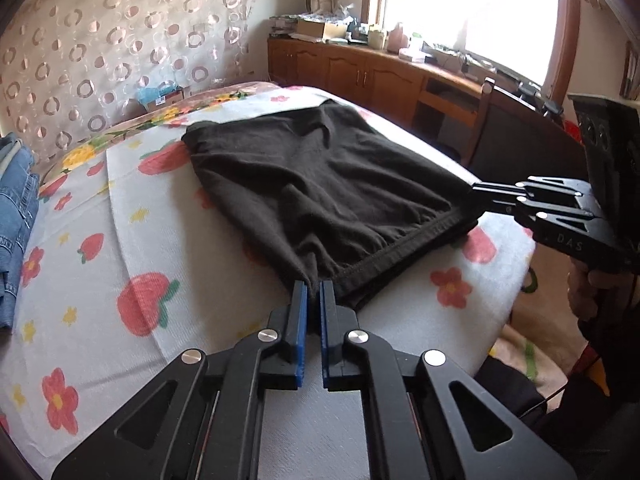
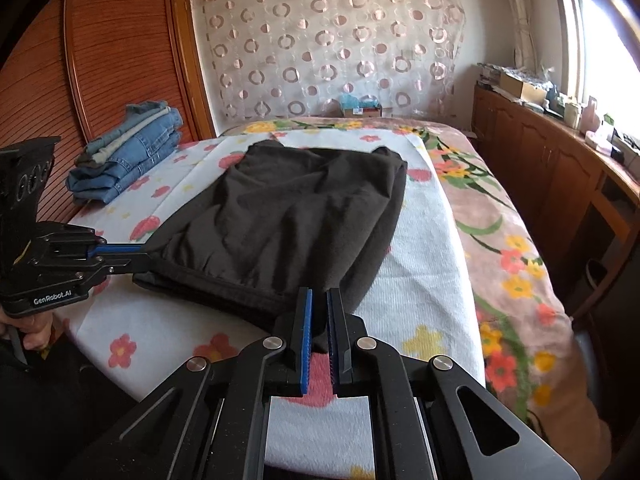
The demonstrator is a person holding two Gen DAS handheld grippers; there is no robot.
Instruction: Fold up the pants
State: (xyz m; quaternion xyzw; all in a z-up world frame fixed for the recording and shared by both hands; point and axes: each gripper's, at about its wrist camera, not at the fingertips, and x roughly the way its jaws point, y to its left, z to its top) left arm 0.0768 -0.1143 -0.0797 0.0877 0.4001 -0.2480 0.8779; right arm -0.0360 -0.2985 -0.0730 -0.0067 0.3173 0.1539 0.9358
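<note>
Both grippers sit clenched on the near hem of the black pants, which lie partly folded on the flowered sheet of the bed: the left gripper pinches one corner, the right gripper the other. To fold well, I judge both corners should rise together, stay taut and level, and travel toward the far edge. Readable writing, largest first: "GenRobot.AI" on the left gripper's body, "DAS" on the right's.
</note>
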